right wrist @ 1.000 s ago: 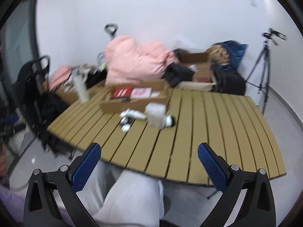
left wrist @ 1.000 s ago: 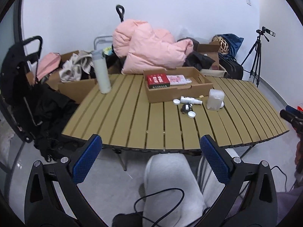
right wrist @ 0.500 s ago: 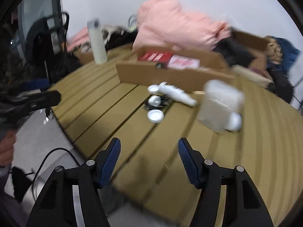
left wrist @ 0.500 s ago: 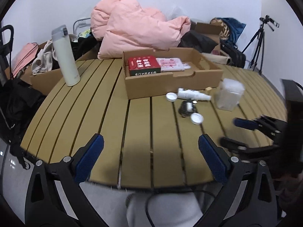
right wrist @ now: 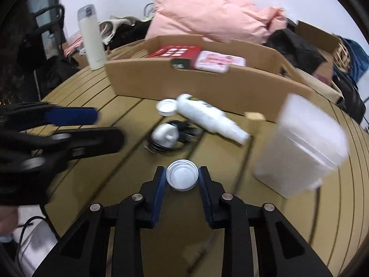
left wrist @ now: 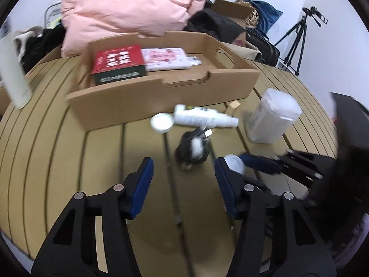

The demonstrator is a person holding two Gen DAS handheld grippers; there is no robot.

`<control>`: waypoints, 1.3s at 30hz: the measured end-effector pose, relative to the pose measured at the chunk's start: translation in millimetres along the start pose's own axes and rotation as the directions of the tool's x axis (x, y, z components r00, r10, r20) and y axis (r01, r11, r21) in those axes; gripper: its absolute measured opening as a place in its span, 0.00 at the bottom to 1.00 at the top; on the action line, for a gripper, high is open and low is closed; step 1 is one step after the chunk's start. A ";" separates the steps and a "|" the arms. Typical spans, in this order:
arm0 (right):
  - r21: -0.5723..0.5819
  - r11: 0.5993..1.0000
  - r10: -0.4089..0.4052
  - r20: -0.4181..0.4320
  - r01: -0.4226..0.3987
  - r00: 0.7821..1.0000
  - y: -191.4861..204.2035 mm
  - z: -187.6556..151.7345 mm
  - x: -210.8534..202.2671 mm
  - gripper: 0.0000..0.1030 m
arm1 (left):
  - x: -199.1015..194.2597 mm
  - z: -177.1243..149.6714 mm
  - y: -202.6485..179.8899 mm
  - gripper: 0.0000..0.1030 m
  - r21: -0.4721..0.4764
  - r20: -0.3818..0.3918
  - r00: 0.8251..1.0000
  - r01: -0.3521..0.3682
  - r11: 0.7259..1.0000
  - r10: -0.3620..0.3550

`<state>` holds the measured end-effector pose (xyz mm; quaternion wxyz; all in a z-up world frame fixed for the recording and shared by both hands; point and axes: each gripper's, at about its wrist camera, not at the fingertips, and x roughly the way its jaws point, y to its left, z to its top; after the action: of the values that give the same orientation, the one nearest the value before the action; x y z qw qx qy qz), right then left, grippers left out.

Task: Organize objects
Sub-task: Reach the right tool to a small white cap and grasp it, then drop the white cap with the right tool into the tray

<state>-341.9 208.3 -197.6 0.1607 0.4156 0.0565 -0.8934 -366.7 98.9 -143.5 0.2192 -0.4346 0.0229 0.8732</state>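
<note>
Right gripper closed in on the loose cap

The white cap (right wrist: 182,178) lay on the slatted table (right wrist: 96,170), pinched by the right gripper (right wrist: 182,180), whose jaws had just been closing; the left gripper (left wrist: 183,175), also narrowing, stood half-spread and empty near the cable bundle (left wrist: 192,150).

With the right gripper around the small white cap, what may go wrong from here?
1. The right gripper, whose jaws have just been closing, touches the white cap only at its thin rim; it may slip out.
2. The tall clear container stands near and may be knocked in lifting.
3. The left gripper comes close beside; the two might collide.
</note>
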 end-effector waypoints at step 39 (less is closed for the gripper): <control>0.058 0.997 -0.054 0.225 0.042 0.973 1.0 -66.8 -253.8 0.31 | -247.1 -81.1 6.7 0.06 -0.225 0.213 0.963 -0.114 0.968 0.163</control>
<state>-140.2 284.0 -47.7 0.1334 0.3140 0.0242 -0.9397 -178.6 -15.6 -4.8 0.1113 -0.3486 -0.0648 0.9284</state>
